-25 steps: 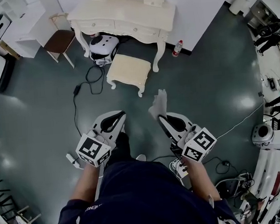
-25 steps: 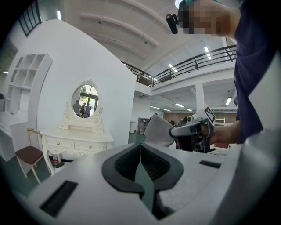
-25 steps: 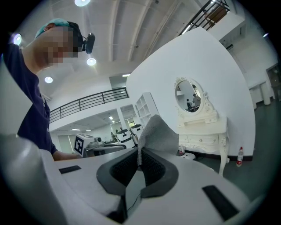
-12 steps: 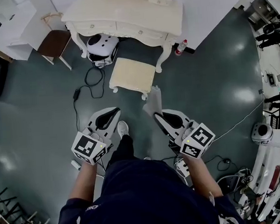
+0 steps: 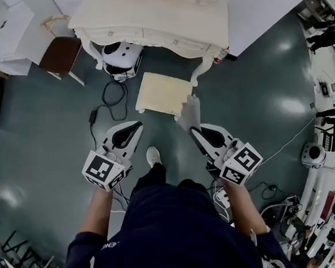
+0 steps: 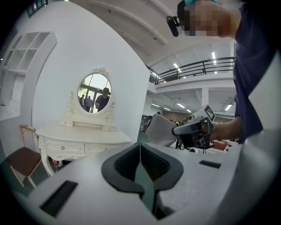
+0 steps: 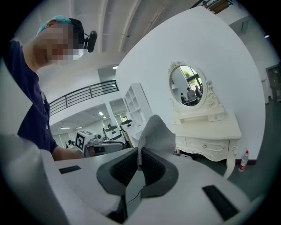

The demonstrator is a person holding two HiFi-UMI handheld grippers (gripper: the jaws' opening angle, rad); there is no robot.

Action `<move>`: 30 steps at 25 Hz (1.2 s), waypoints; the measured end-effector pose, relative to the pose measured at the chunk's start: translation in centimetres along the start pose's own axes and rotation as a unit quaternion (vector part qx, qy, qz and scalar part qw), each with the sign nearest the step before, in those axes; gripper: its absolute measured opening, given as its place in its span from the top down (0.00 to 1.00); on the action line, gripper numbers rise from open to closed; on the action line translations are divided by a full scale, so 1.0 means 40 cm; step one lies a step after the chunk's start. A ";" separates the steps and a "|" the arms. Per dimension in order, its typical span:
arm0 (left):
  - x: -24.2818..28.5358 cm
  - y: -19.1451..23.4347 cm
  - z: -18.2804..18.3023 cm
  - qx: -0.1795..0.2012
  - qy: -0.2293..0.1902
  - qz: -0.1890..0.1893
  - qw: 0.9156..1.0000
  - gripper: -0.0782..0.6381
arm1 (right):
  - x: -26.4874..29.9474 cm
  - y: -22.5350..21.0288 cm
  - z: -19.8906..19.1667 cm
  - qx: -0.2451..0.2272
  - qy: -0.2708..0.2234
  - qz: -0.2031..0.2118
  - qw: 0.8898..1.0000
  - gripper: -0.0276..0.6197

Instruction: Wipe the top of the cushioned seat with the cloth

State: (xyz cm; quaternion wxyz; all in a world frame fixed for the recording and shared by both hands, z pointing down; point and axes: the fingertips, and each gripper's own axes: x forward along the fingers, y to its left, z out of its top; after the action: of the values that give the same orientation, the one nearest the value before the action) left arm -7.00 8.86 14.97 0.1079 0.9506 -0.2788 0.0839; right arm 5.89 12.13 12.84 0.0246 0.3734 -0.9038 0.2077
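Note:
The cushioned seat [image 5: 163, 94] is a cream stool standing on the floor in front of the white dressing table [image 5: 152, 16]. My right gripper [image 5: 194, 129] is shut on a grey cloth [image 5: 189, 114] that sticks up from its tips, just short of the seat's near right corner. The same cloth [image 7: 154, 134] rises from the closed jaws in the right gripper view. My left gripper [image 5: 134, 127] hangs shut and holds nothing, over the floor to the near left of the seat. In the left gripper view its jaws [image 6: 139, 147] meet, and the cloth [image 6: 160, 130] shows beyond them.
A black cable [image 5: 108, 100] loops on the floor left of the seat. A white round device [image 5: 119, 54] sits under the dressing table. A brown chair [image 5: 58, 54] stands at the far left. A bottle [image 5: 221, 54] stands by the table's right leg. The person's shoe [image 5: 152, 156] is between the grippers.
The person has stepped forward: the seat and dressing table sit closer and lower in the head view. Both grippers have moved toward the seat, the cloth still held in the right one.

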 end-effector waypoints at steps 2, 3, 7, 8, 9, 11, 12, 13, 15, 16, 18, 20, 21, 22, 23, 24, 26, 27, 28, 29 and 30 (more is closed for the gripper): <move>0.016 0.038 0.000 0.003 0.006 -0.003 1.000 0.87 | 0.036 -0.024 0.005 0.003 0.003 -0.004 1.000 0.91; 0.024 0.057 -0.001 0.003 0.008 -0.004 1.000 0.87 | 0.055 -0.036 0.006 0.004 0.005 -0.005 1.000 0.91; 0.050 0.114 -0.003 -0.004 0.010 -0.003 1.000 0.87 | 0.114 -0.078 0.002 0.009 0.017 -0.006 1.000 0.91; 0.055 0.127 -0.006 -0.008 0.010 -0.001 1.000 0.87 | 0.128 -0.088 0.000 0.011 0.020 -0.005 1.000 0.91; 0.061 0.145 -0.011 -0.013 0.010 0.001 1.000 0.87 | 0.146 -0.099 -0.002 0.014 0.023 -0.003 1.000 0.91; 0.075 0.193 -0.024 -0.022 0.013 0.005 1.000 0.87 | 0.200 -0.130 -0.003 0.019 0.029 0.001 0.999 0.91; 0.082 0.217 -0.030 -0.027 0.014 0.008 1.000 0.87 | 0.228 -0.146 -0.003 0.020 0.032 0.004 0.999 0.91; 0.088 0.234 -0.034 -0.030 0.016 0.011 0.999 0.87 | 0.250 -0.160 -0.004 0.020 0.036 0.006 0.999 0.91; 0.097 0.246 -0.042 -0.036 0.018 0.019 0.999 0.87 | 0.271 -0.179 -0.010 0.019 0.044 0.014 0.999 0.91; 0.103 0.250 -0.049 -0.040 0.020 0.024 0.999 0.87 | 0.279 -0.189 -0.016 0.017 0.049 0.018 0.999 0.91; 0.122 0.267 -0.067 -0.046 0.025 0.034 0.998 0.87 | 0.305 -0.219 -0.030 0.012 0.057 0.028 0.998 0.91; 0.144 0.281 -0.084 -0.053 0.027 0.045 0.997 0.87 | 0.331 -0.251 -0.040 0.009 0.064 0.036 0.997 0.91; 0.155 0.285 -0.092 -0.058 0.028 0.051 0.997 0.87 | 0.342 -0.267 -0.044 0.007 0.068 0.040 0.997 0.91; 0.168 0.291 -0.103 -0.062 0.029 0.058 0.996 0.87 | 0.356 -0.286 -0.048 0.004 0.071 0.045 0.996 0.91; 0.182 0.302 -0.117 -0.066 0.031 0.065 0.995 0.87 | 0.374 -0.308 -0.056 0.001 0.075 0.050 0.996 0.91; 0.200 0.317 -0.136 -0.070 0.033 0.074 0.994 0.87 | 0.396 -0.336 -0.068 -0.001 0.080 0.056 0.995 0.91; 0.237 0.353 -0.183 -0.083 0.038 0.092 0.992 0.87 | 0.442 -0.398 -0.103 -0.004 0.095 0.068 0.993 0.91; 0.253 0.368 -0.207 -0.091 0.040 0.101 0.990 0.87 | 0.463 -0.428 -0.121 -0.006 0.103 0.074 0.992 0.91; 0.267 0.381 -0.230 -0.099 0.043 0.111 0.988 0.87 | 0.482 -0.457 -0.139 -0.007 0.111 0.081 0.990 0.91; 0.280 0.391 -0.253 -0.107 0.047 0.120 0.986 0.87 | 0.500 -0.484 -0.157 -0.008 0.119 0.087 0.989 0.91; 0.291 0.400 -0.273 -0.114 0.050 0.130 0.984 0.87 | 0.517 -0.512 -0.175 -0.008 0.127 0.094 0.987 0.91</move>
State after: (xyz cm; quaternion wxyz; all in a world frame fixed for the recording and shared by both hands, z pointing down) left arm -7.20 -7.50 30.57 0.2176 0.8823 -0.4020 0.1122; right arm 4.23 -11.85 30.68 0.1225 0.2576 -0.9260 0.2472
